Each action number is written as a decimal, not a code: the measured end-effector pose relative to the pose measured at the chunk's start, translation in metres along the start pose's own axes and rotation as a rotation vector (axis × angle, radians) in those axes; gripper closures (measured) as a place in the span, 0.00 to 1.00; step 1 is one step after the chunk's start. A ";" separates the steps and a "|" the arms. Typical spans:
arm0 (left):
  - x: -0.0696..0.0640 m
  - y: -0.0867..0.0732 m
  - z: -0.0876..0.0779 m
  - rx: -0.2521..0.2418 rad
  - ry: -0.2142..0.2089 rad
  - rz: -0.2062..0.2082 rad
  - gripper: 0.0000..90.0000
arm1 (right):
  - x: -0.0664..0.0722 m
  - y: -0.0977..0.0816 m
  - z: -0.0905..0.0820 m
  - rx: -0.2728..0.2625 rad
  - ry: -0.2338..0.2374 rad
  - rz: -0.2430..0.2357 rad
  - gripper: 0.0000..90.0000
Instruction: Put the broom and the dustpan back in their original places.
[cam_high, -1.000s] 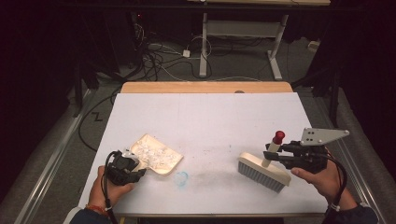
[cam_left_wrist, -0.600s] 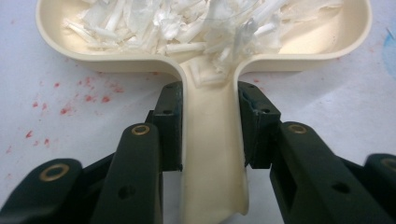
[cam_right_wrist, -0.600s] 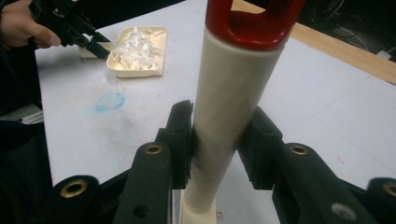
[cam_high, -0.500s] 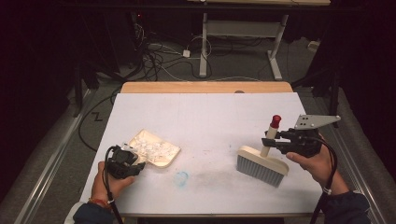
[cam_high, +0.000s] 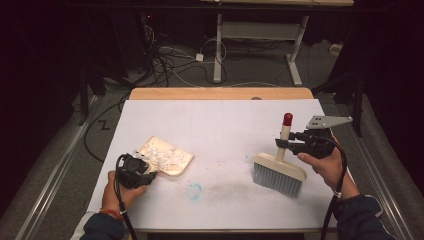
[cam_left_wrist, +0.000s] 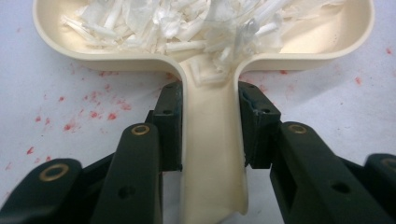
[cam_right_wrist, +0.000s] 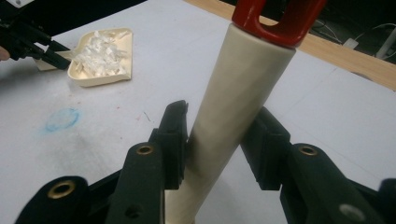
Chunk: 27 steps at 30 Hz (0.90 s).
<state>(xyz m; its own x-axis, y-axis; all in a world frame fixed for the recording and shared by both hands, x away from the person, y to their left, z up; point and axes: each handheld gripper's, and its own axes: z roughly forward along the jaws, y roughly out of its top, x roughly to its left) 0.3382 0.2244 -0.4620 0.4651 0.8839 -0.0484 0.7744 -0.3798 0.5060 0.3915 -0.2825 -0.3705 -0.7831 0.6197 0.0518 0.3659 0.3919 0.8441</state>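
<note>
Right tongs (cam_right_wrist: 215, 140) had just been opening around cream cylindrical brush handle with red hanging loop (cam_right_wrist: 236, 112): left pad touched handle, right pad stood apart. Brush with grey bristles (cam_high: 278, 176) rested upright on bench, right side, shifted nearer centre than a second before. Left tongs (cam_left_wrist: 210, 123) pinched stem of cream plastic dustpan (cam_left_wrist: 212, 154), pan heaped with white shredded scraps (cam_left_wrist: 187, 23), now drawn back toward near-left edge. Judged: sweeping finished, brush being released. Blue smudge (cam_high: 194, 190) lay on white bench (cam_high: 215, 120) between the two.
</note>
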 end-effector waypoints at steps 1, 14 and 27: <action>0.000 0.000 0.000 -0.001 -0.001 -0.004 0.70 | -0.001 0.000 0.001 -0.002 0.002 0.000 0.70; -0.009 0.005 0.003 -0.020 0.031 -0.073 0.70 | -0.016 0.006 0.029 0.041 -0.059 0.070 0.69; -0.026 -0.004 -0.005 -0.056 -0.028 -0.062 0.60 | -0.025 0.009 0.053 0.081 -0.141 0.075 0.65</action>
<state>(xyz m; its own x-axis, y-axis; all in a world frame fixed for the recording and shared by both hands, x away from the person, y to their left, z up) 0.3210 0.2039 -0.4580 0.4295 0.8970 -0.1049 0.7775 -0.3082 0.5483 0.4409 -0.2588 -0.3928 -0.6759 0.7363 0.0329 0.4645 0.3910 0.7946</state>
